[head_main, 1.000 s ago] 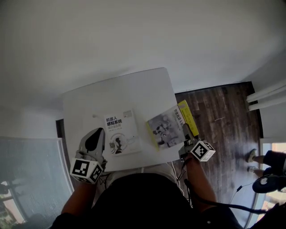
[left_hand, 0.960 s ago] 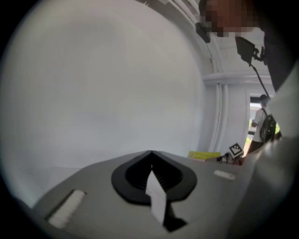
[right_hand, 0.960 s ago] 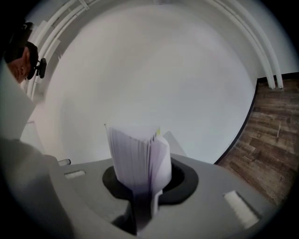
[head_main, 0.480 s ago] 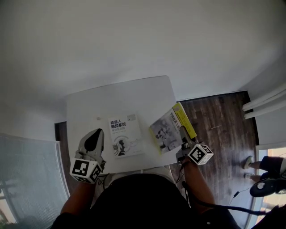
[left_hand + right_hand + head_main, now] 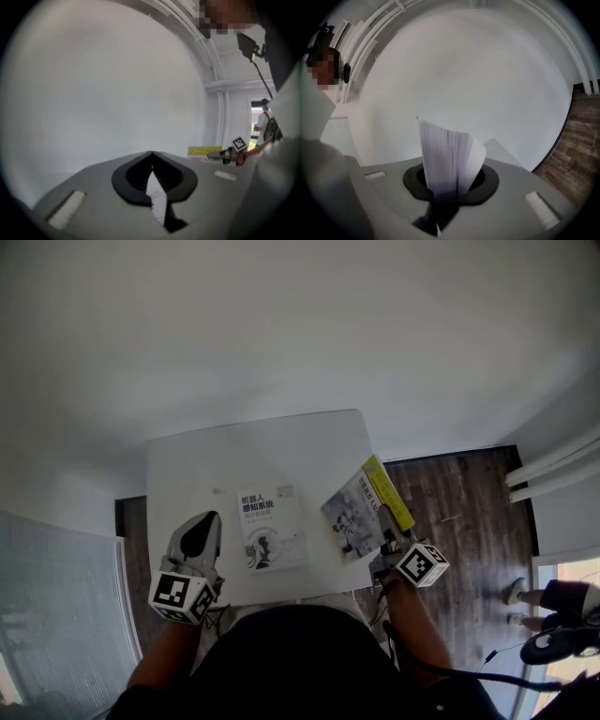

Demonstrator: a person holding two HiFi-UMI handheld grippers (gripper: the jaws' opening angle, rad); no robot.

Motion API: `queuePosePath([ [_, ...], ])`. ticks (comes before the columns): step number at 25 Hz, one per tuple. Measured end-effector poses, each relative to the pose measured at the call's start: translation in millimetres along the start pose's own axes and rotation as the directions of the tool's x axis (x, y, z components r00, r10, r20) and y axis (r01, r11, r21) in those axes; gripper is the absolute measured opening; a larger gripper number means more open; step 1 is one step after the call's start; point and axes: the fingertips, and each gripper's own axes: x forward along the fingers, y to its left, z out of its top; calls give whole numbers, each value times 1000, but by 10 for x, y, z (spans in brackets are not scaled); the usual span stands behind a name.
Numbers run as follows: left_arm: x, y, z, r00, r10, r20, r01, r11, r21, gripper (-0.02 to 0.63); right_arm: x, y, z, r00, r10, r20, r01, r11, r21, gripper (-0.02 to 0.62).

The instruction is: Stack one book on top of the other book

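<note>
**Desk:** Run it left to right. What have you got?

**Op:** Left gripper (image 5: 204, 521) is at the near-left of the table (image 5: 281, 451). Its jaws are closed together with nothing in them. It sits just left of the white book (image 5: 270, 529), and I see no contact. That book lies flat, cover up, about mid-table.

**Desk:** And the other one?

**Op:** The yellow-spined book (image 5: 354, 521) is right of it, tilted, with part of it hanging past the table's right edge. My right gripper (image 5: 384, 542) is clamped on its near corner. That gripper's own camera shows the page block (image 5: 447, 157) pinched upright between the jaws.

**Desk:** So there's no stack yet.

**Op:** No, the books are apart. I read this as the carry, and the held book has to go left onto the white one.

**Desk:** What worries you?

**Op:** Mainly the grip. It's a bite on one corner, so the book's weight hangs out beyond the jaws. The pages already fan a little in the right gripper view. If they slide against each other, the book could droop or slip out. Here that means a drop onto the wooden floor (image 5: 450, 512), not the table.

**Desk:** Anything else?

**Op:** If I come in low, the sagging far edge could catch the white book and push it left toward my idle gripper. If I release while the book is tilted, I'd expect it to land skewed or slide off the glossy cover.
</note>
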Motion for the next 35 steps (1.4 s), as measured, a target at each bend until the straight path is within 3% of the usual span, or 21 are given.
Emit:
queuePosePath([
  [8,-199,75,112,999,11,41,-11,1000,-14,3,97,387,10,998,65,-7,-65,997,-31,74],
  [20,-478,467,-81,995,89,55,-86,995,-57,3,415,837,-290,987,148,-57,-149,989,-24,74],
  [31,-877,569,128,985,164,61,-161,986,-50,2,513,1297,-345,963,256,-79,-252,966,59,74],
  [35,-957,763,32,980,192,62,-187,979,-77,2,708,1409,-547,951,288,-114,-282,957,69,74],
])
